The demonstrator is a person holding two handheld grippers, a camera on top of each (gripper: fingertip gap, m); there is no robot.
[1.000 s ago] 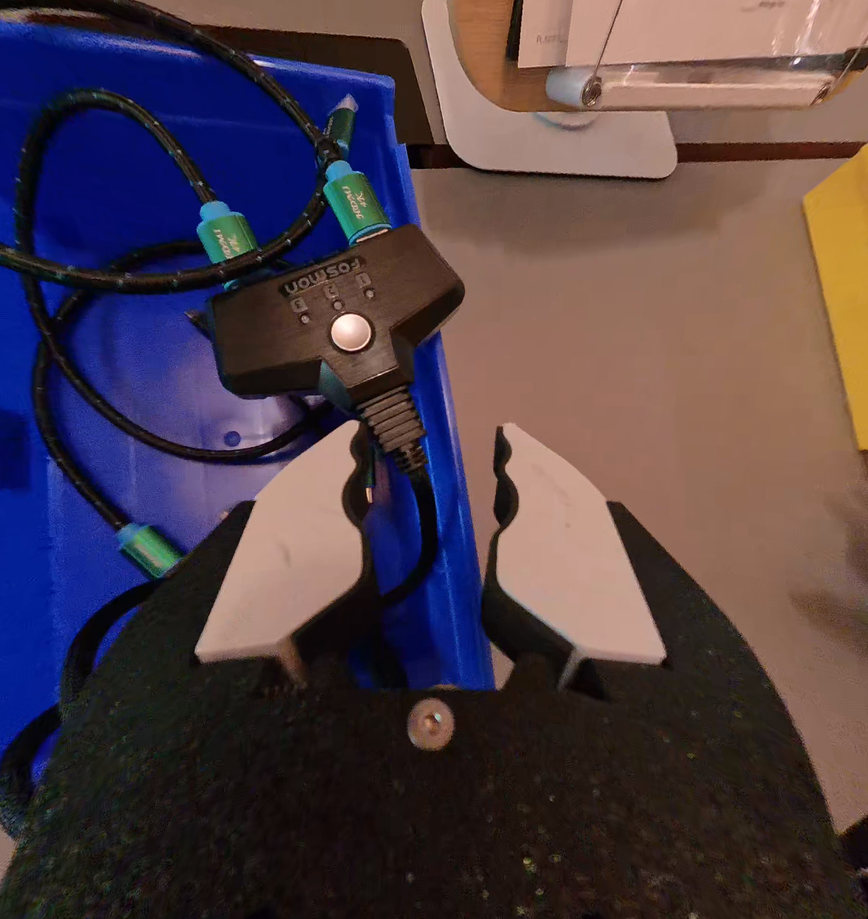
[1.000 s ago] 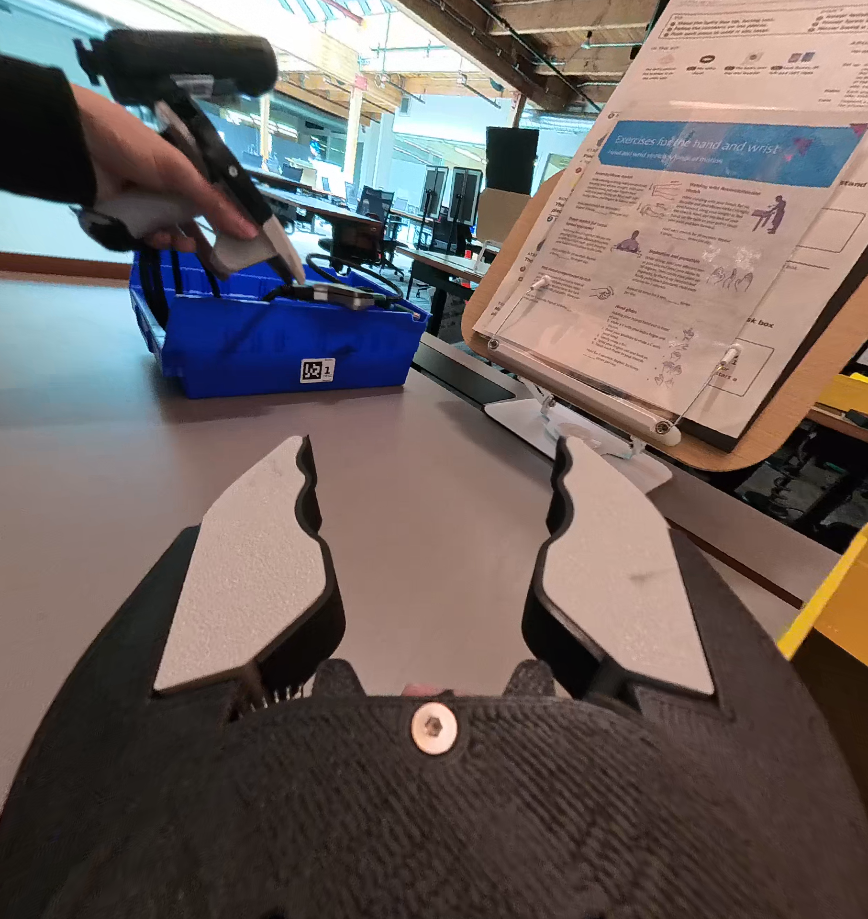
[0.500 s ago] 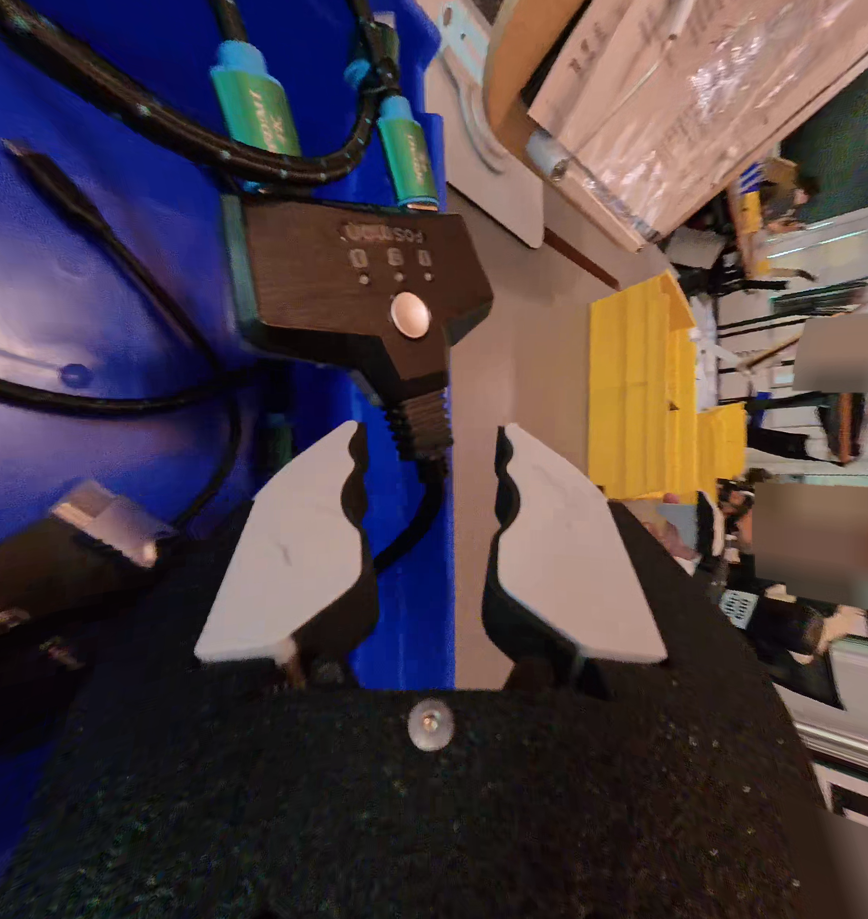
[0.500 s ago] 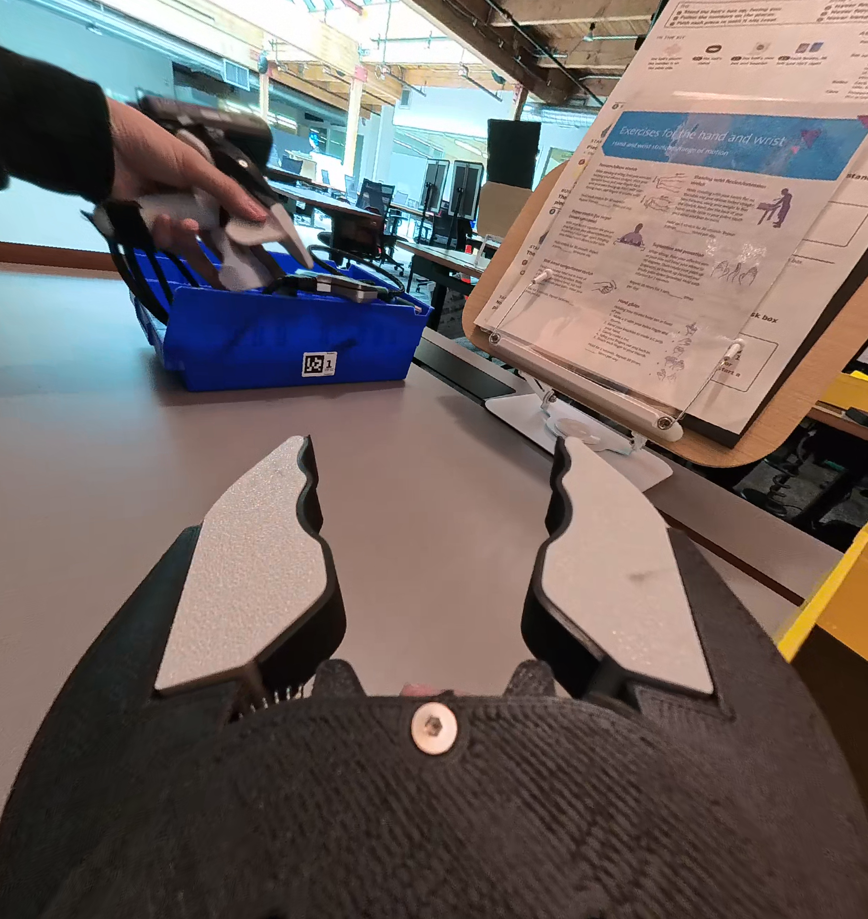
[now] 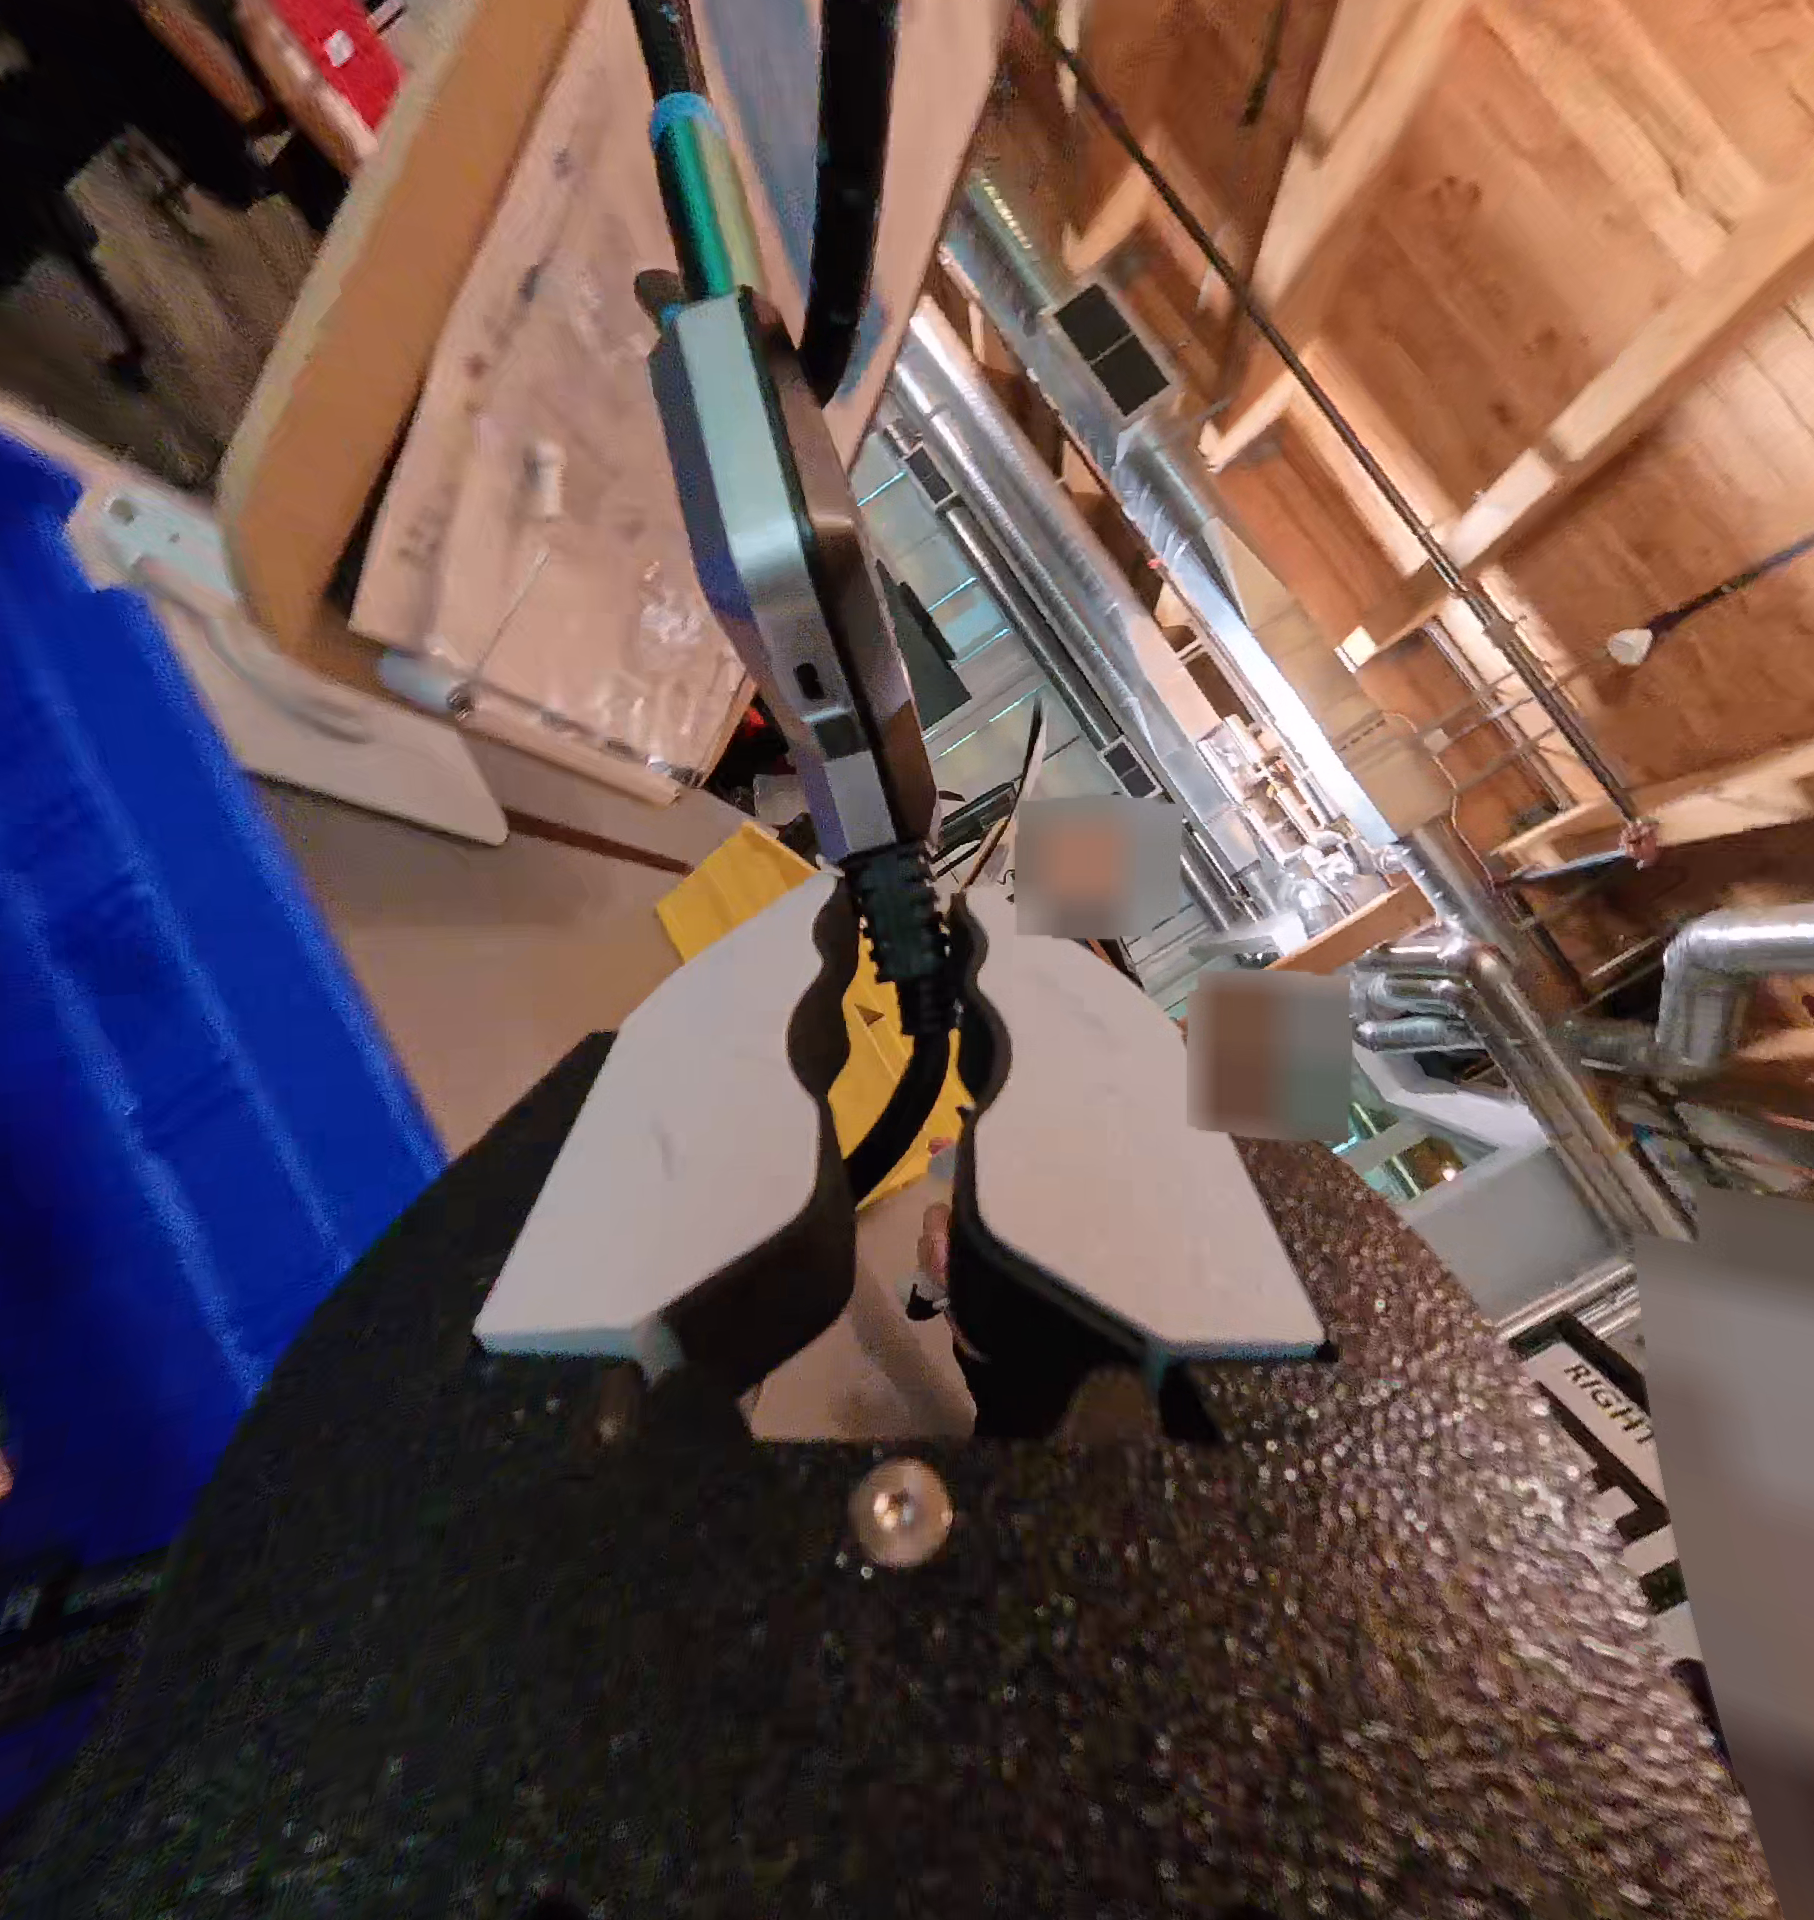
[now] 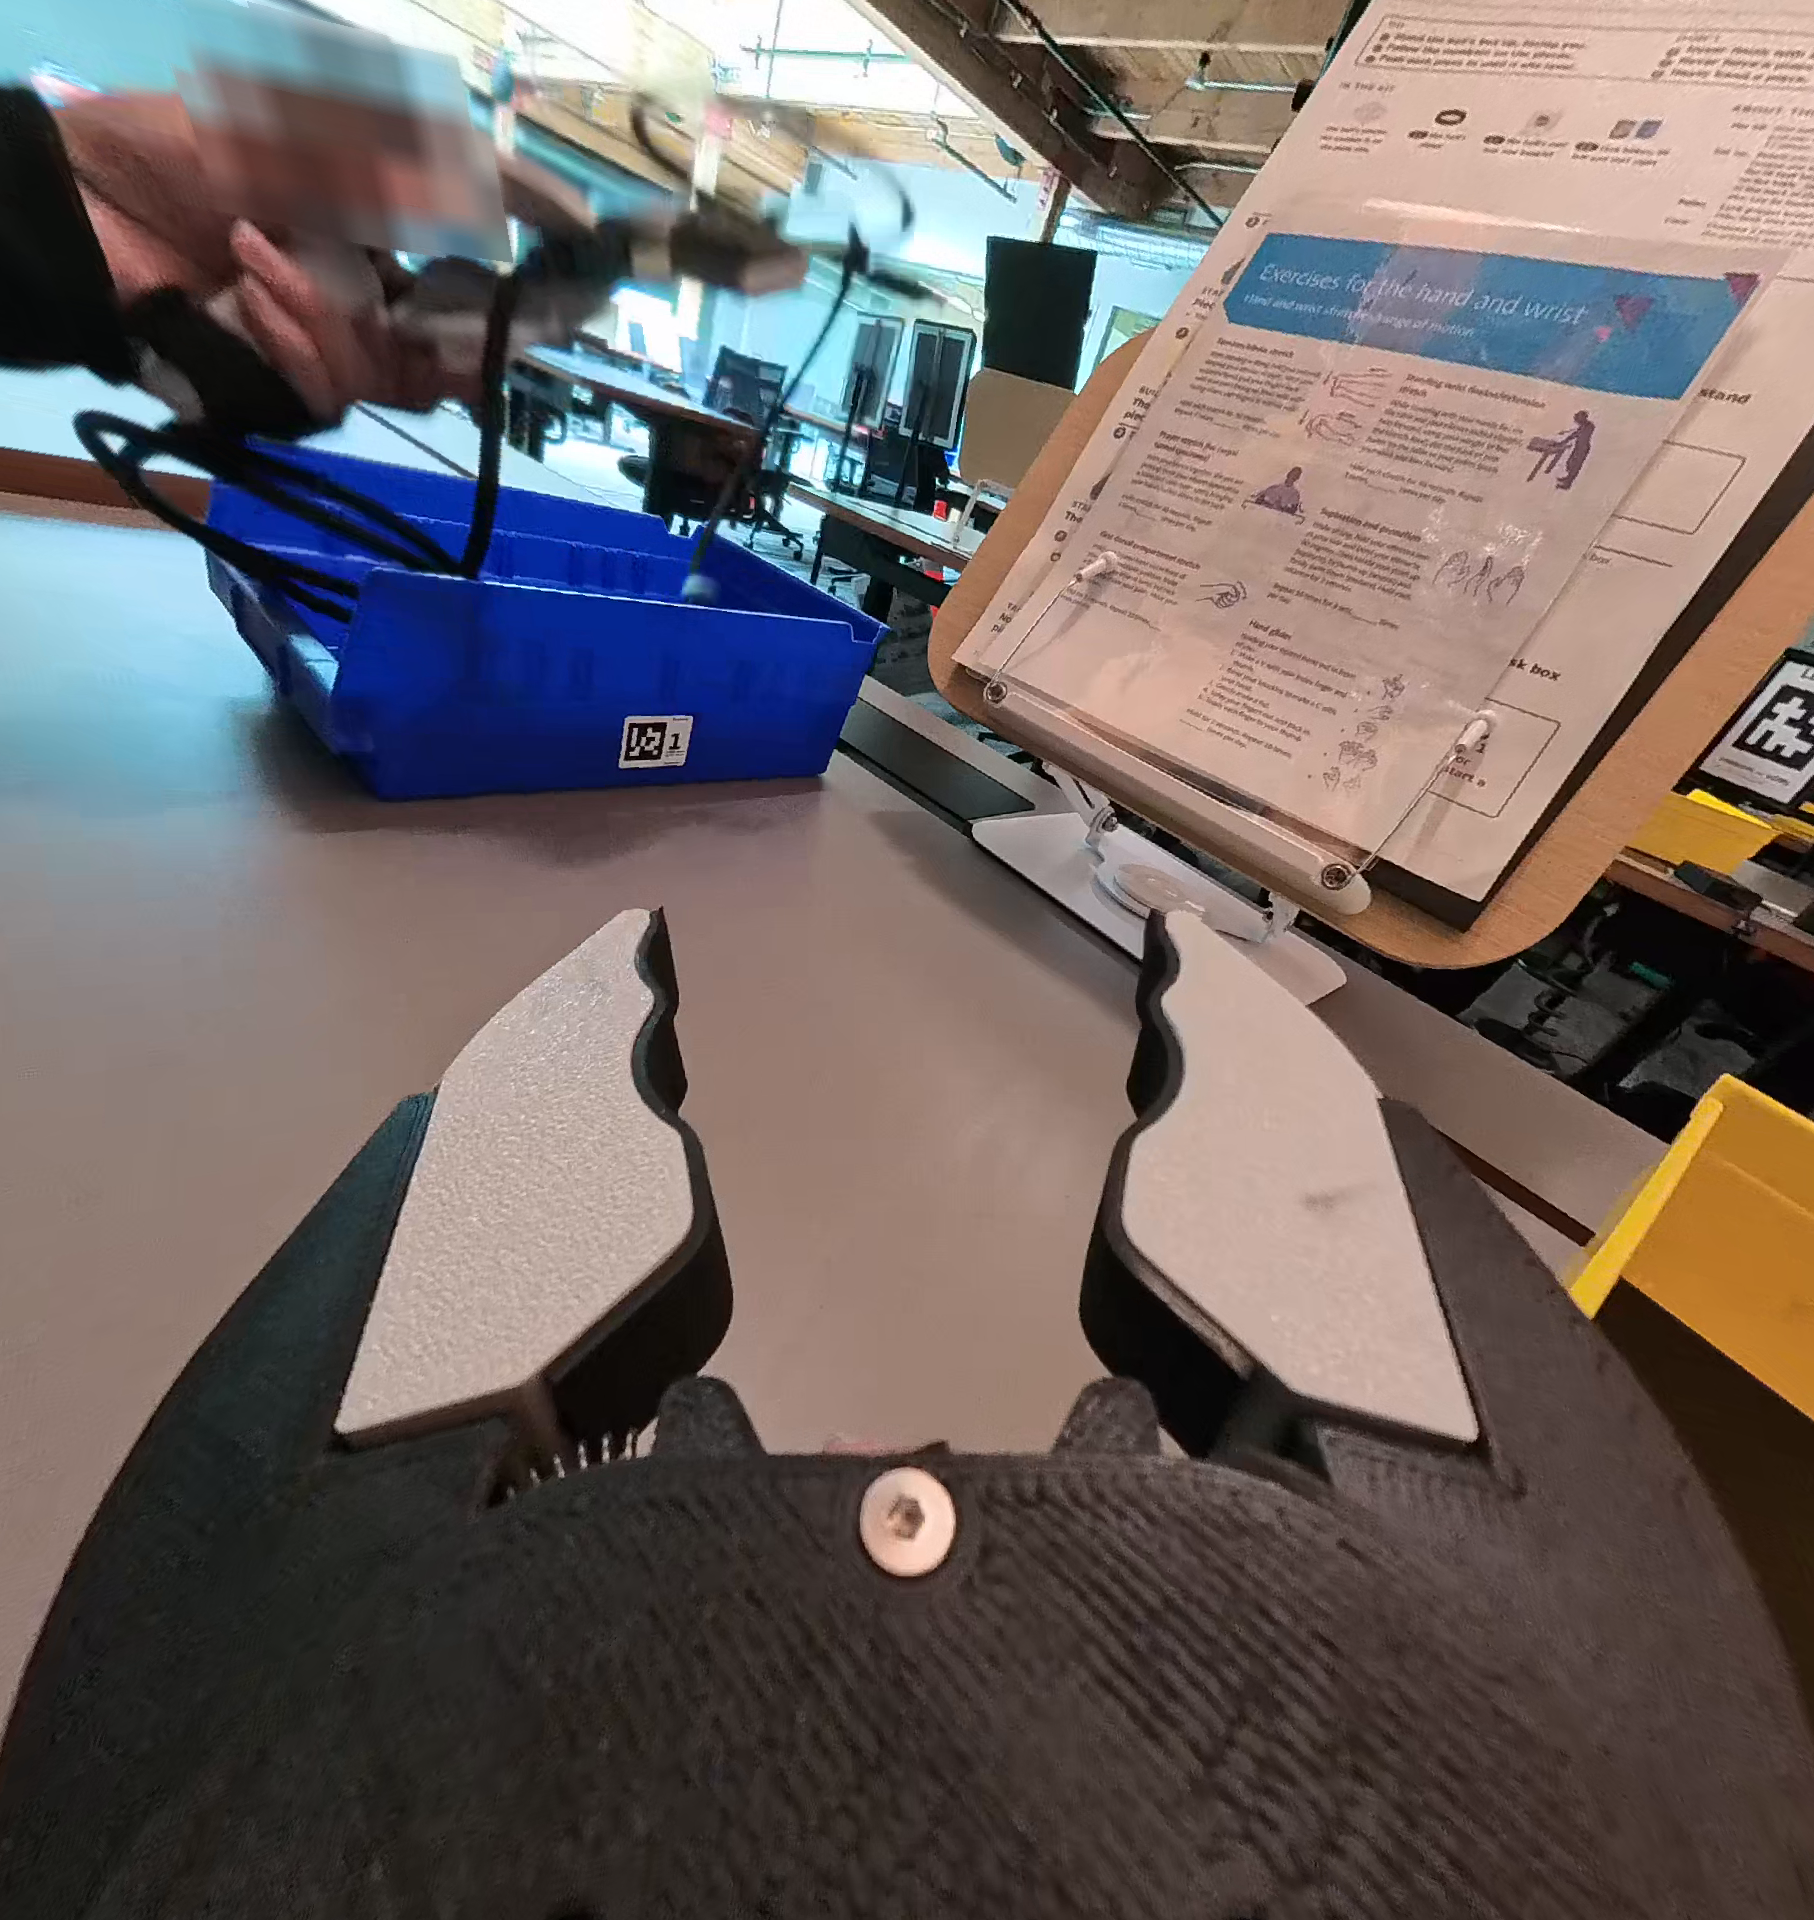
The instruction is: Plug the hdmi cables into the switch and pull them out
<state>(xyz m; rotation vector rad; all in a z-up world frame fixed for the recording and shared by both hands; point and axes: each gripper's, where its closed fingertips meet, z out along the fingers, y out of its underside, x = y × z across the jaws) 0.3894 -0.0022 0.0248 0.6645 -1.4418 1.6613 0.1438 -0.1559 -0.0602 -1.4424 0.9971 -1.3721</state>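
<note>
My left gripper is shut on the ribbed black cable neck of the HDMI switch, holding it edge-on, lifted above the blue bin. A green HDMI plug sits in the switch's far end, with a black cable beside it. In the right wrist view the switch is blurred in the air, and black cables hang from it into the blue bin. My right gripper is open and empty, low over the grey table.
A wooden document stand on a white base stands at the back right of the table. A yellow bin sits at the right edge. The person's hand and dark sleeve are at the upper left.
My left gripper closed on the switch's cable neck and lifted the switch out of the blue bin, swinging upward. Cables now trail from it. The right gripper stayed put.
</note>
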